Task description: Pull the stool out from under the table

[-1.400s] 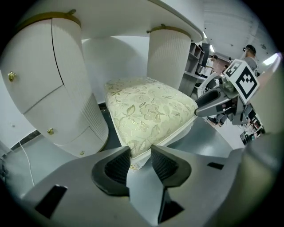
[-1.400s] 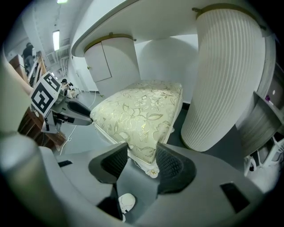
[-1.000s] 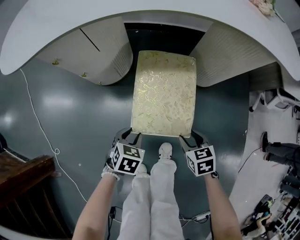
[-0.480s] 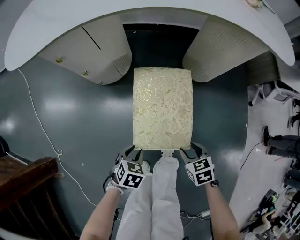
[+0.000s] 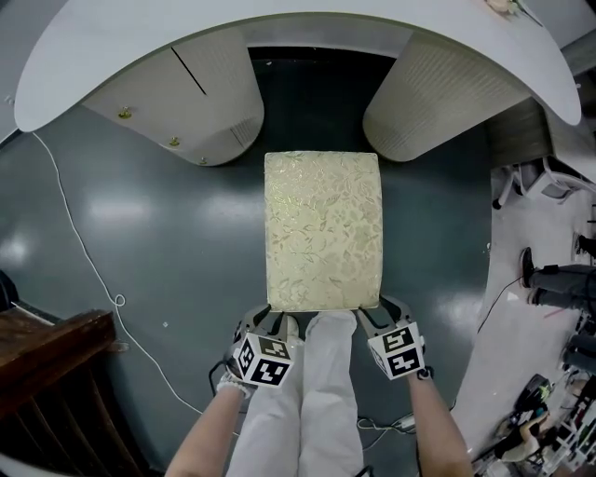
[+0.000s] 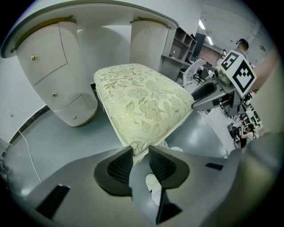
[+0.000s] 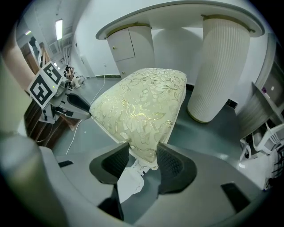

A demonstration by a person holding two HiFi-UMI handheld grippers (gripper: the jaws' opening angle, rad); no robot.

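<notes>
Since a second ago, the stool [image 5: 323, 233] has slid out from beneath the white tabletop [image 5: 298, 23] toward the person, and it now stands clear on the grey floor [image 5: 140, 233]. The left tool [image 5: 265, 319] pinches the stool's near left corner and the right tool [image 5: 372, 315] its near right corner. Both tools' jaws have just been closing, partly open with the padded edge pressed between them.

1. A glossy dark grey floor [image 5: 140, 233] is reflecting soft patches of light.
2. A thin white cable [image 5: 118, 301] is trailing across its left side.
3. Dark wooden furniture [image 5: 47, 373] is standing at the lower left.
4. A ceiling light strip [image 7: 58, 29] is glowing overhead.
</notes>
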